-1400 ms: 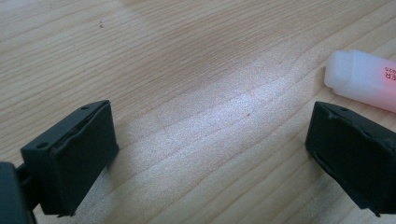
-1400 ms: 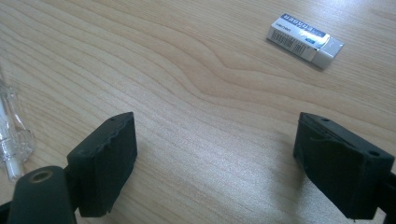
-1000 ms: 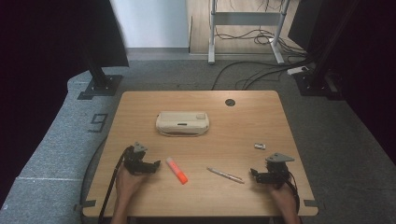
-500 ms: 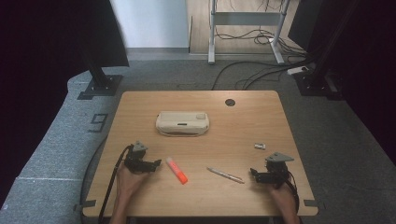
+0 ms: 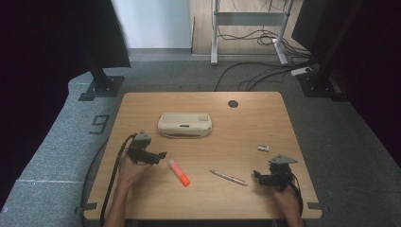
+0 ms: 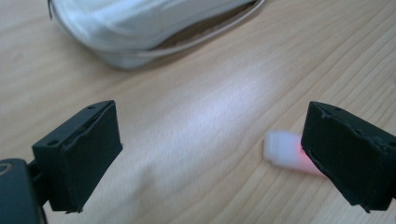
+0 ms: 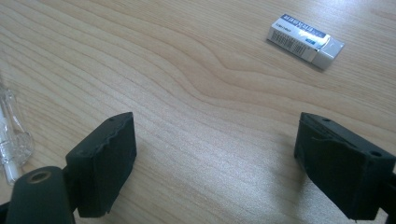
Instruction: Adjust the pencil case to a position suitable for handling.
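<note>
A: We find the left gripper point(image 5: 160, 155) with jaws spread, just widening, nothing between; the orange highlighter with white cap point(image 5: 179, 172) lies just right of it, ready for pickup.
B: We note the right gripper point(image 5: 258, 178) gapes empty.

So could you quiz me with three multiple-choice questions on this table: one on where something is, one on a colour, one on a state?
1. Where is the eraser?
A. Beside the pouch
B. On the table's right side, ahead of the right tool
C. Between the left jaws

2. What colour is the highlighter?
A. Orange
B. Blue
C. Green

3. How does the left tool stand?
A. Shut on the pen
B. Shut on the pouch
C. Open, holding nothing

Answers: 1 B, it lies past the right tool. 2 A, orange body, white cap. 3 C, jaws apart over bare wood.
</note>
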`<move>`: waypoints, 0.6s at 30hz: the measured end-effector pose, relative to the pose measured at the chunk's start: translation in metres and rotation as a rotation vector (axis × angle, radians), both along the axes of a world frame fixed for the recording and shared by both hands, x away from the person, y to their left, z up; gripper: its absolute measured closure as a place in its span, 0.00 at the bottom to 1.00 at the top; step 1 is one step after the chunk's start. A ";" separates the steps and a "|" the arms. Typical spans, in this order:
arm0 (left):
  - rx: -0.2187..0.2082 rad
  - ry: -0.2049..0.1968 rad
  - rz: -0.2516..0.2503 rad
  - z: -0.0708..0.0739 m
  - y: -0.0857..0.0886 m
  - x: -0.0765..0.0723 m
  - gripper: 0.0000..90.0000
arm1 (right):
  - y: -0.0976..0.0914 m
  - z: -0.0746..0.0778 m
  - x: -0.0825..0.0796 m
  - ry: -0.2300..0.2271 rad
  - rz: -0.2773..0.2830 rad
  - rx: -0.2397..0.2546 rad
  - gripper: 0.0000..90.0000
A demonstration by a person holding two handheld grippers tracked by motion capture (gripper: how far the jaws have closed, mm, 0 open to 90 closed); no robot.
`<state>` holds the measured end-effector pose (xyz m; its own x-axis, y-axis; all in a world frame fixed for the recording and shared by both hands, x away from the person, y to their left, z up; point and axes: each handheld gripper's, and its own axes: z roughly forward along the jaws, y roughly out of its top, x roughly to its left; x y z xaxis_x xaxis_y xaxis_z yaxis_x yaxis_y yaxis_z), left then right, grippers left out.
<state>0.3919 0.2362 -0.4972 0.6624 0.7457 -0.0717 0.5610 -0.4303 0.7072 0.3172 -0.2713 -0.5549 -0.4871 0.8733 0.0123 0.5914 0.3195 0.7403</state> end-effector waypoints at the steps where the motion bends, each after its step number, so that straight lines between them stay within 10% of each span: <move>1: 0.002 -0.002 -0.004 0.002 -0.001 0.002 0.05 | 0.000 0.000 0.000 0.000 0.000 0.000 0.14; 18: 0.044 0.029 -0.093 0.019 -0.024 0.064 0.02 | 0.000 0.000 0.000 0.000 0.000 0.000 0.14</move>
